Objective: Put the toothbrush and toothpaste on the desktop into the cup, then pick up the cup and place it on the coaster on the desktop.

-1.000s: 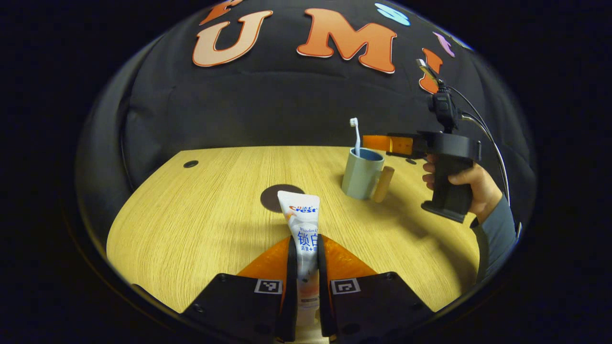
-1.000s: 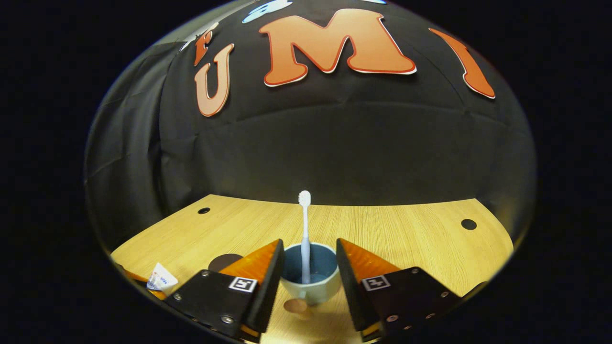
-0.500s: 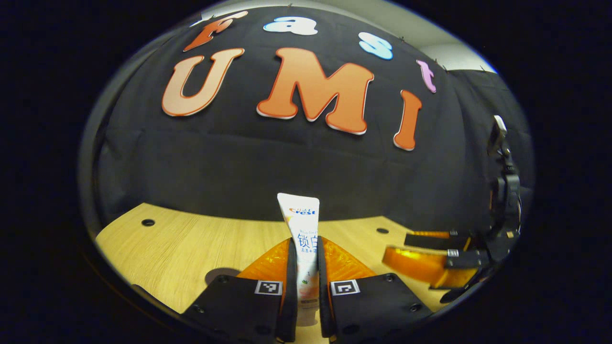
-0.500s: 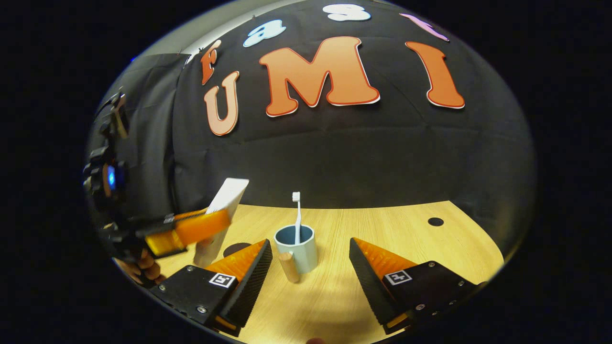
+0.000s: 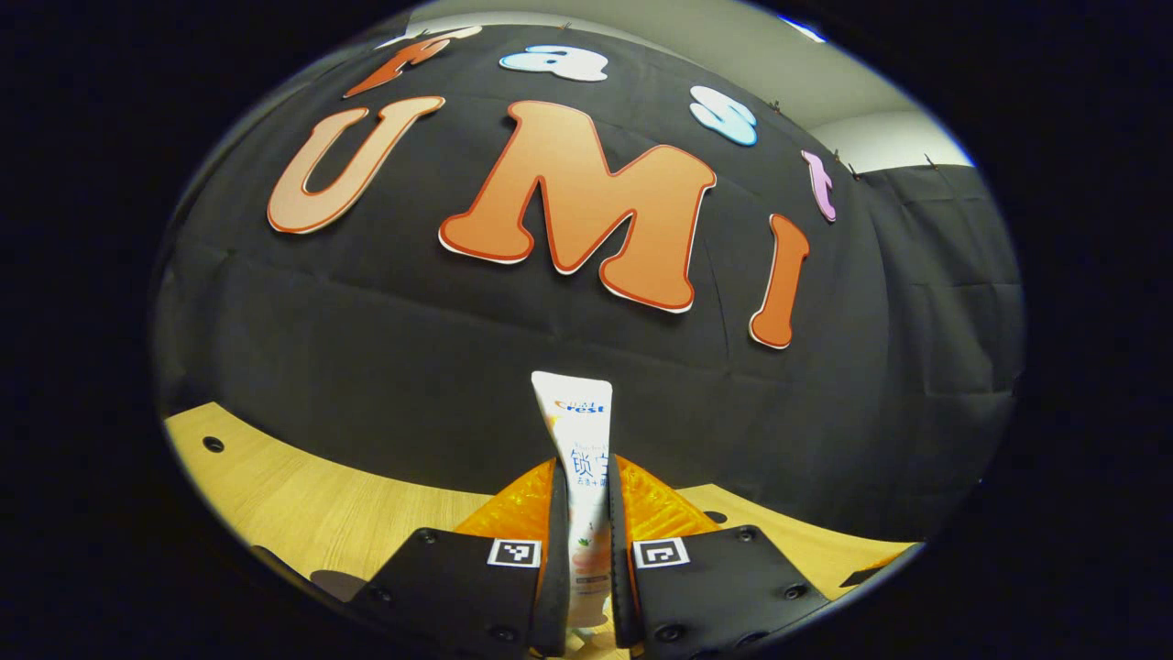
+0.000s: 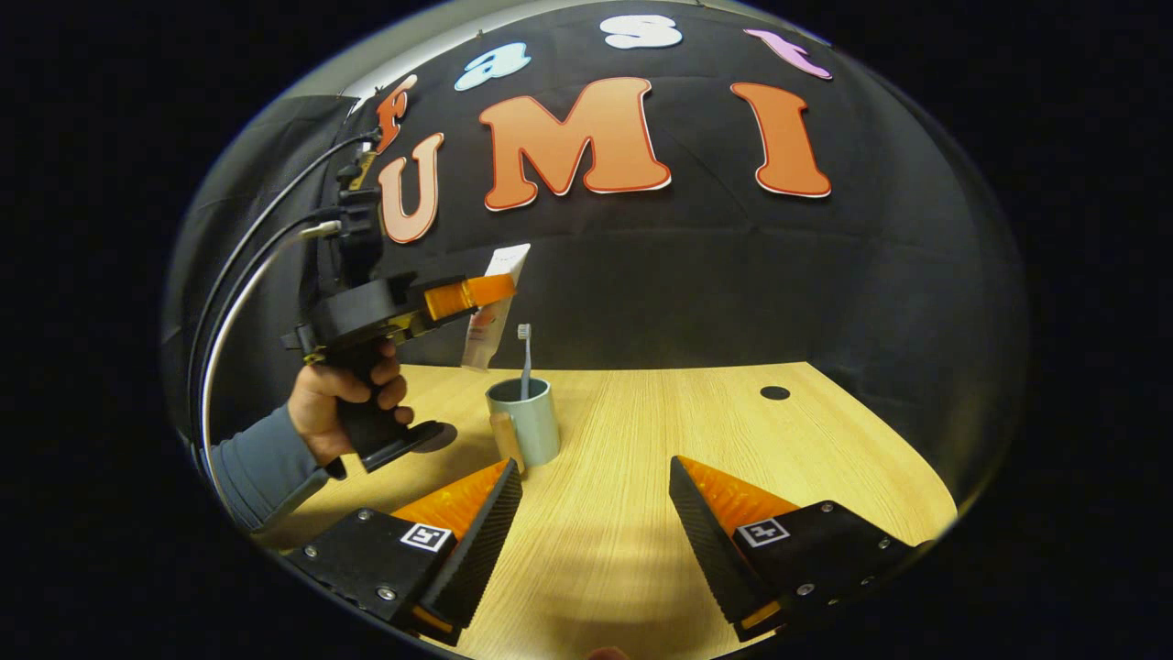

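My left gripper (image 5: pixel 583 477) is shut on a white toothpaste tube (image 5: pixel 579 431), held upright well above the wooden desktop (image 5: pixel 302 513). In the right gripper view that same left gripper (image 6: pixel 499 290) carries the toothpaste tube (image 6: pixel 488 321) just above and left of the pale blue cup (image 6: pixel 525 420). A toothbrush (image 6: pixel 525 359) stands in the cup, head up. A wooden handle sticks out of the cup's near-left side. My right gripper (image 6: pixel 594 477) is open, low over the desktop (image 6: pixel 641 440), well back from the cup. A dark round coaster (image 6: pixel 438 436) lies left of the cup, partly behind the hand.
A person's hand (image 6: pixel 341 412) in a grey sleeve holds the left gripper, with cables running up from it. A small round hole (image 6: pixel 774 392) is in the desktop at the right. The dark coaster (image 5: pixel 334 583) peeks at the lower left of the left gripper view.
The left gripper rose and moved over toward the cup with the toothpaste. The right gripper drew farther back from the cup, staying open.
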